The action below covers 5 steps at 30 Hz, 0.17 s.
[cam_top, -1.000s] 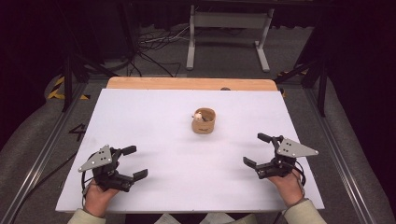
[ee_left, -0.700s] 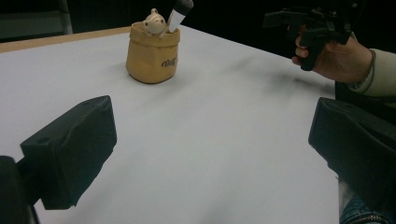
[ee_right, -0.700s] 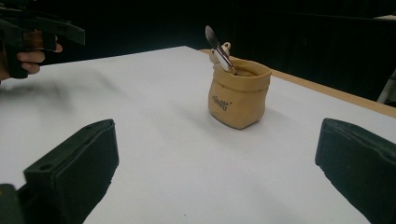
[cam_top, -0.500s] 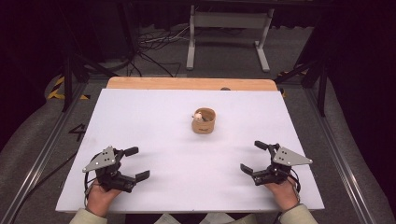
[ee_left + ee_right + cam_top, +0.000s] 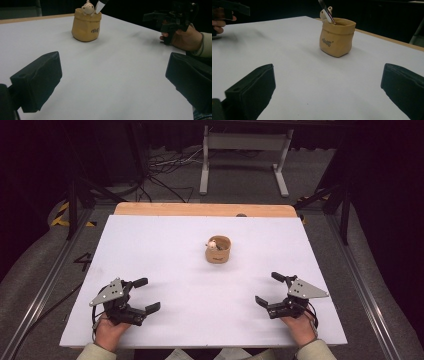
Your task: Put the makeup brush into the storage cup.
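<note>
Left tool: black two-jaw left tool sits low at the near left of the white table, jaws spread wide, nothing between them. From its own view, the two black pads frame bare table top.

Tan pot: small tan sack-shaped ceramic pot stands upright near the middle of the table, a touch right of centre and towards the far side, well apart from both tools. Dark lettering shows on its side in the gripper views.

Pot's contents: a little pale figurine peeks over the rim, and a slim white-and-dark stick-like item leans out of the mouth. What it is exactly, I can't tell.

Axis: the pot's long axis runs straight up, mouth open to the ceiling. The slim item tilts off vertical; seen from the right tool its top leans left.

Right tool: black two-jaw right tool at the near right, level with its partner, jaws also wide apart and holding nothing.

Step in hand: looks like the opening stance, both tools parked short of the pot, no contact yet.

Next move: my read is a forward reach to the pot; one tool would need to steady the rounded wall while the other closes narrowly on the leaning item. A light pot could easily tip.
</note>
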Motion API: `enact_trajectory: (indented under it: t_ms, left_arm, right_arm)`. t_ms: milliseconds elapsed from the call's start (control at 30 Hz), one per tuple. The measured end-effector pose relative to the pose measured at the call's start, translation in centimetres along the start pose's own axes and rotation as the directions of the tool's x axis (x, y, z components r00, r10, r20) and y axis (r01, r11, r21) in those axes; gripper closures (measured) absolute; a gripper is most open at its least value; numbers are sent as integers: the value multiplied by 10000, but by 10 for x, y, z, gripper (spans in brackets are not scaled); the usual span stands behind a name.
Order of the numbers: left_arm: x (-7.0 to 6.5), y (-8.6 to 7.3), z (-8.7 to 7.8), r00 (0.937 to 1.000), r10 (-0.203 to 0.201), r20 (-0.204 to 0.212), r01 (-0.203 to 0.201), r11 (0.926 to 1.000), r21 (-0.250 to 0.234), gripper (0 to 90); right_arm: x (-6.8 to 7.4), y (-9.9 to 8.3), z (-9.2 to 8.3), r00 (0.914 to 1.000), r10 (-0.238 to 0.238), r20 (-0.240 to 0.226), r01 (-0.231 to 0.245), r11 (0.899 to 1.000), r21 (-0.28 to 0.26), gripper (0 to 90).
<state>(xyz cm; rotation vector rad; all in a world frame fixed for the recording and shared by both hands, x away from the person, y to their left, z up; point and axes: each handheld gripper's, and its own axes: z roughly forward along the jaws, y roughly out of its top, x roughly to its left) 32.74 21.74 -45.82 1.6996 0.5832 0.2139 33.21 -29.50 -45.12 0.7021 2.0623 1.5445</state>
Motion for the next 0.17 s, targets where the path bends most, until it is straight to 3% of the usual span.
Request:
enact_trajectory:
  t_ms: [167]
  left_arm:
    - [1,-1,0,10000,-15,-69,15,10000,-23,13]
  right_arm:
    - [-1,-1,0,9999,139,49,-139,9999,60,0]
